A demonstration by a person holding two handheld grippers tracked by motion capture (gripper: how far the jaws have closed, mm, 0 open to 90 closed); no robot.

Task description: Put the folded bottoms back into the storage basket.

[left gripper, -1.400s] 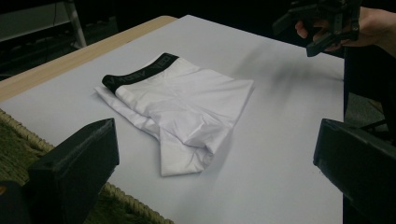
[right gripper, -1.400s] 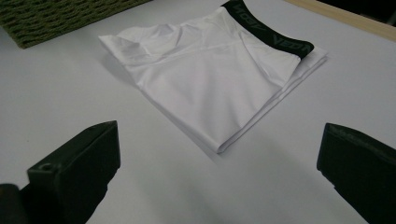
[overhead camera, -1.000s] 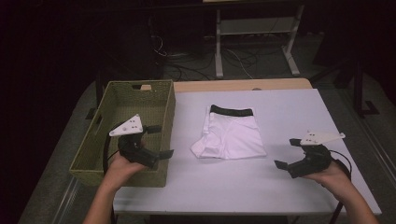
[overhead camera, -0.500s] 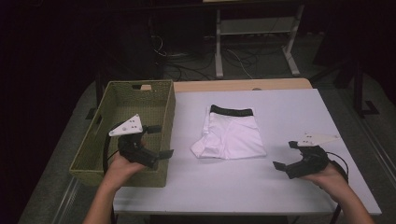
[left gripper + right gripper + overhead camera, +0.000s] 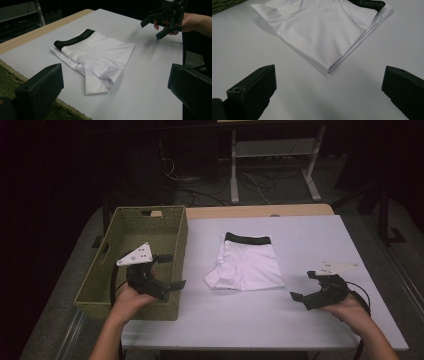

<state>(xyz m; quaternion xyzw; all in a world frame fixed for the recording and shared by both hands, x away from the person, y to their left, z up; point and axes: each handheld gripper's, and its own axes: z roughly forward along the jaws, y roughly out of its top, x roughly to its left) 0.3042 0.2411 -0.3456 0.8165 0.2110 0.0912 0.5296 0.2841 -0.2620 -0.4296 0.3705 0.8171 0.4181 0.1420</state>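
Folded white underwear (image 5: 249, 264) (image 5: 96, 57) (image 5: 324, 27) with a black waistband lies flat in the middle of the white table (image 5: 300, 235). My left gripper (image 5: 170, 271) (image 5: 115, 87) hovers open over the right rim of the green woven basket (image 5: 125, 235), jaws pointing toward the underwear. To the right of the underwear, near the table's front, my right gripper (image 5: 304, 286) (image 5: 329, 85) (image 5: 160, 27) is open just above the tabletop, aimed at the garment's near corner. Nothing is between either pair of jaws.
The basket (image 5: 10, 77) stands at the table's left edge. A wooden strip (image 5: 260, 211) runs along the table's far edge. Behind it are a white metal stand (image 5: 272, 155) and cables on the dark floor.
My right gripper has sunk a little lower and closer to the front edge. The left gripper and the underwear have stayed put.
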